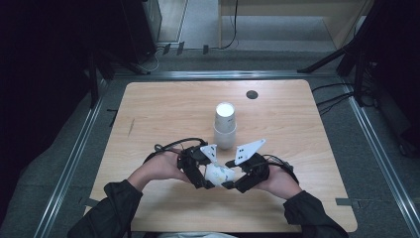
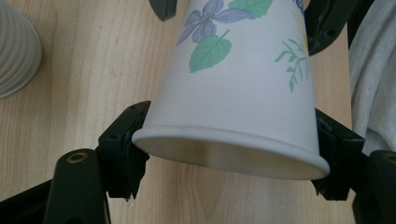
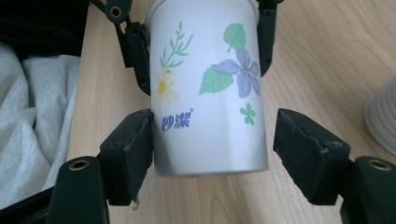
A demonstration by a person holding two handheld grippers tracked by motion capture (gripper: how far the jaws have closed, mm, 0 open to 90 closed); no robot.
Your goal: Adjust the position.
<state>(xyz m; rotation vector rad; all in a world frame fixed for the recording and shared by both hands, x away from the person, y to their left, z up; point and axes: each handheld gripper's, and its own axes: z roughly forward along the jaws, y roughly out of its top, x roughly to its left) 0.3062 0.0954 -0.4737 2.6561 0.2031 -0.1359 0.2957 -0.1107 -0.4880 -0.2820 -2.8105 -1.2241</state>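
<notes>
A white paper cup (image 1: 219,173) printed with flowers and leaves lies level just above the table, held between my two grippers near the front edge. In the left gripper view, my left gripper (image 2: 231,154) is shut on the cup (image 2: 243,93) at its wide rim end, with both pads against the rim. In the right gripper view, the cup's narrow base (image 3: 210,116) sits between the jaws of my right gripper (image 3: 217,156). One pad touches the cup wall and the other stands off with a gap. In the high view the left gripper (image 1: 210,174) and right gripper (image 1: 234,178) face each other.
A stack of white ribbed cups (image 1: 225,126) stands upright at the table's middle, just beyond the grippers, and shows at the edge in both gripper views (image 2: 14,51) (image 3: 383,116). A dark round grommet (image 1: 252,94) sits near the far edge. The person's grey clothing (image 3: 32,116) lies close behind.
</notes>
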